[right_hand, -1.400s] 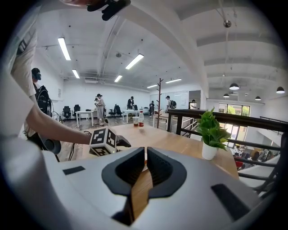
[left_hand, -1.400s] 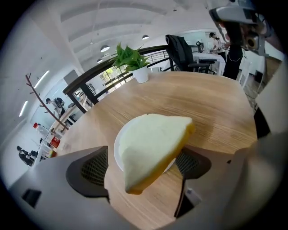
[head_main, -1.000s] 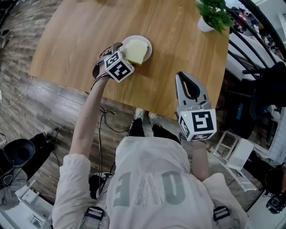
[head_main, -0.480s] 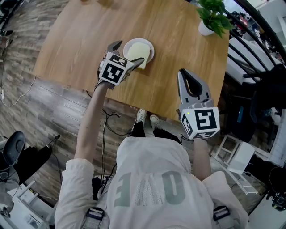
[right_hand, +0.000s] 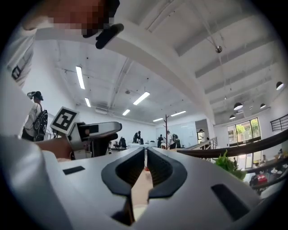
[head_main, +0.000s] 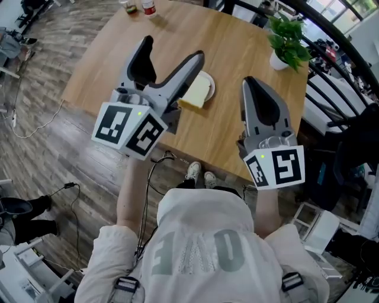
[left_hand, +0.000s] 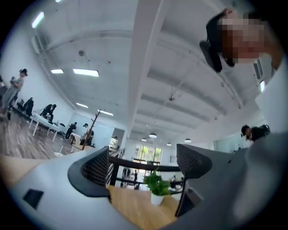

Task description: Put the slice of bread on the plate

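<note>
The slice of bread (head_main: 198,93) lies on the small white plate (head_main: 211,83) near the middle of the wooden table (head_main: 237,47). My left gripper (head_main: 170,56) is held high above the table's near edge, level and open, with nothing between its jaws; one jaw covers part of the plate. In the left gripper view the left gripper (left_hand: 144,164) looks across the table top, and neither bread nor plate shows. My right gripper (head_main: 253,84) hovers to the right of the plate, shut and empty. In the right gripper view, the right gripper (right_hand: 145,155) has its jaws together.
A potted plant (head_main: 286,36) in a white pot stands at the table's far right corner; the plant (left_hand: 155,187) also shows between the left jaws. Two small bottles (head_main: 138,7) stand at the far edge. Black chairs (head_main: 331,89) are on the right. Cables (head_main: 35,118) trail over the floor.
The left gripper has let go of the bread, opened, and risen up and back from the plate towards the head. The right gripper has lifted a little.
</note>
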`<action>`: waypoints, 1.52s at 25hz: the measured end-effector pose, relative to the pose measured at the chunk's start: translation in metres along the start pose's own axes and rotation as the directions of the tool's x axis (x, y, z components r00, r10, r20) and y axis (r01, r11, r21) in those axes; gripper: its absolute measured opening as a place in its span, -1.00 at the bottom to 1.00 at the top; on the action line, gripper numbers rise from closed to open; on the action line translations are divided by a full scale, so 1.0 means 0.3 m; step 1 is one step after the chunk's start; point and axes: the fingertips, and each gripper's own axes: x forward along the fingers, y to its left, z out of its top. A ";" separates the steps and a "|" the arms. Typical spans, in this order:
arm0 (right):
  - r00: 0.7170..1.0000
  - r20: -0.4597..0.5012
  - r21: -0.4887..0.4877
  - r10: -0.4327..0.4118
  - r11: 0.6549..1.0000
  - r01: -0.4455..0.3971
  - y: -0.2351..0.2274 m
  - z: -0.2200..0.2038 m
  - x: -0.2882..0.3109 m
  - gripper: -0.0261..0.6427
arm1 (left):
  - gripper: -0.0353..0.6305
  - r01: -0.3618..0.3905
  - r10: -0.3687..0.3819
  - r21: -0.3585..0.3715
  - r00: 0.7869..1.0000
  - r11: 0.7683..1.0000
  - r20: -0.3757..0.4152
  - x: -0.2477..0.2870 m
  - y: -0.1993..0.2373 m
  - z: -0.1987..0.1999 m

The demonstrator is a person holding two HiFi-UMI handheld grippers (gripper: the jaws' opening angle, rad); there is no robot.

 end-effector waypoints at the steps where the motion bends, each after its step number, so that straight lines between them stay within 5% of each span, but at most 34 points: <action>1: 0.999 0.039 0.009 0.012 1.000 -0.012 0.011 0.036 0.007 -0.83 | 0.52 -0.016 0.018 -0.028 0.998 0.999 0.068 -0.036 -0.008 0.063; 3: 0.995 0.095 0.023 0.035 0.999 -0.037 0.038 0.092 0.004 -0.83 | 0.26 -0.041 0.046 -0.034 0.986 0.999 0.162 -0.120 -0.033 0.150; 6: 0.988 0.145 0.035 0.058 0.997 -0.064 0.075 0.150 -0.017 -0.83 | -0.49 -0.143 0.119 0.083 0.962 0.986 0.245 -0.246 -0.074 0.227; 9: 0.979 0.197 0.032 0.057 0.997 -0.065 0.096 0.198 -0.025 -0.83 | -0.83 -0.289 0.215 0.229 0.929 0.930 0.300 -0.334 -0.086 0.276; 13: 0.977 0.200 0.005 0.069 0.997 -0.072 0.145 0.197 -0.035 -0.83 | -0.87 -0.410 0.325 0.315 0.901 0.856 0.287 -0.409 -0.064 0.264; 18: 0.983 0.163 0.024 0.091 0.995 -0.096 0.195 0.135 -0.049 -0.84 | -0.87 -0.457 0.387 0.341 0.886 0.821 0.255 -0.468 -0.046 0.220; 38: 0.986 0.132 0.050 0.102 0.993 -0.109 0.198 0.095 -0.062 -0.84 | -0.87 -0.464 0.413 0.312 0.884 0.829 0.217 -0.525 -0.072 0.181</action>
